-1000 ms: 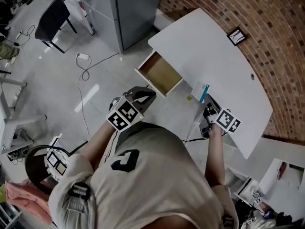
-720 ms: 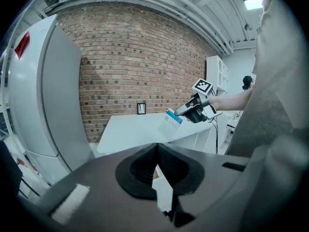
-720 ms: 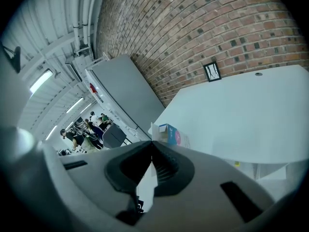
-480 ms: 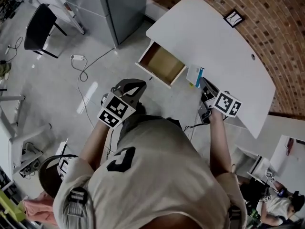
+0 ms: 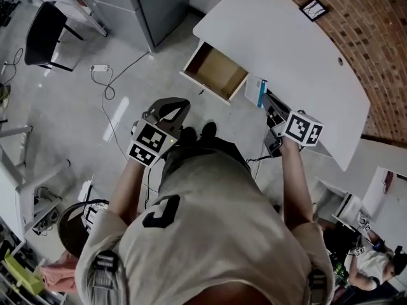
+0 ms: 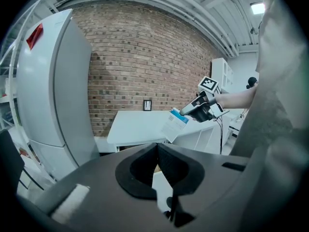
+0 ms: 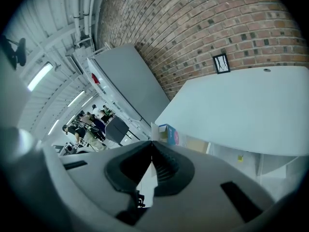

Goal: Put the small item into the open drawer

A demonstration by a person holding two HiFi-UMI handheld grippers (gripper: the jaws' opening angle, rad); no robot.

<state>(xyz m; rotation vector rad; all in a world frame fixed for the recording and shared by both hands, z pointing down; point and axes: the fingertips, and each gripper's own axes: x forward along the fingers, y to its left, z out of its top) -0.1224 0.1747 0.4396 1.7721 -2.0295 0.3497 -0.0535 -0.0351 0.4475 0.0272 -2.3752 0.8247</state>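
Closer in now, the right hand-held gripper pinches the small blue-and-white box at its tips, open drawer just ahead; left hand-held gripper pressed together, empty.

White curved table sits against the red brick wall, with a grey metal cabinet to its left. An open wooden drawer sticks out of its front edge. A small white-and-blue box, pinched in the right claw, sits just right of the drawer. The left claw is nearer the person, over the floor.
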